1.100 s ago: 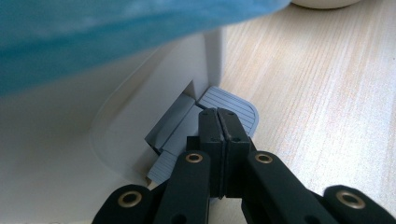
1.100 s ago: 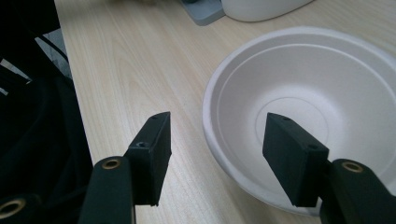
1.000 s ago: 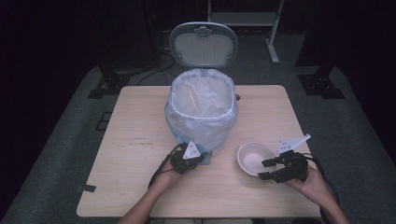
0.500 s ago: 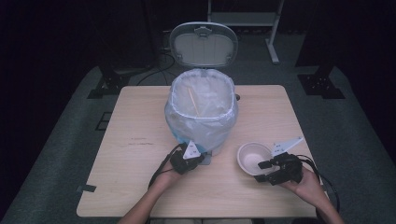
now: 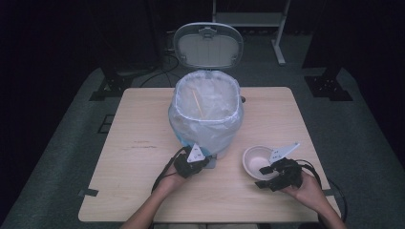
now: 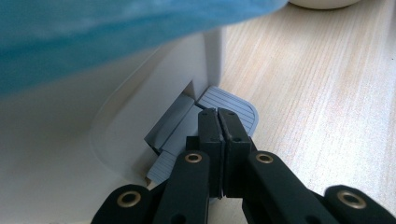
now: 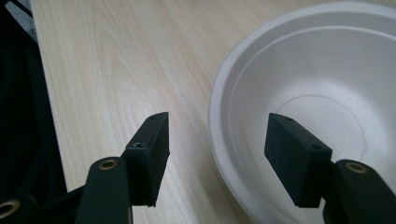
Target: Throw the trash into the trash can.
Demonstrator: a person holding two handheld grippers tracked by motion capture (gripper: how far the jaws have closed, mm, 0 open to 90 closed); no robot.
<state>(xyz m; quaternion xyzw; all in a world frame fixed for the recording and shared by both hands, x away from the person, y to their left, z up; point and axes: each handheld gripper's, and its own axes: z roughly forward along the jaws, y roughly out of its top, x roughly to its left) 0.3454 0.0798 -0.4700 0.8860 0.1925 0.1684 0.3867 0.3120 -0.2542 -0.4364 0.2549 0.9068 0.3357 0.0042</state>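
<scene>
Your right gripper [image 7: 217,140] has its jaws spread wide astride the near rim of the white bowl [image 7: 299,93], a plain, shallow, empty dish sitting on the wooden table [image 5: 143,157] just right of the bagged pedal bin [image 5: 206,114]. One jaw hangs outside the rim, one over the hollow, neither pressing. Your left gripper [image 6: 218,126], jaws pressed together, rests on the bin's ribbed pedal [image 6: 233,105].

A light wood-grain table [image 5: 143,157] on a dark grey floor [image 5: 62,143]. Standing directly on it: a white pedal bin [image 5: 206,114], lined with a translucent bag, lid raised, at centre; a white bowl [image 5: 255,160] near the front right edge.
</scene>
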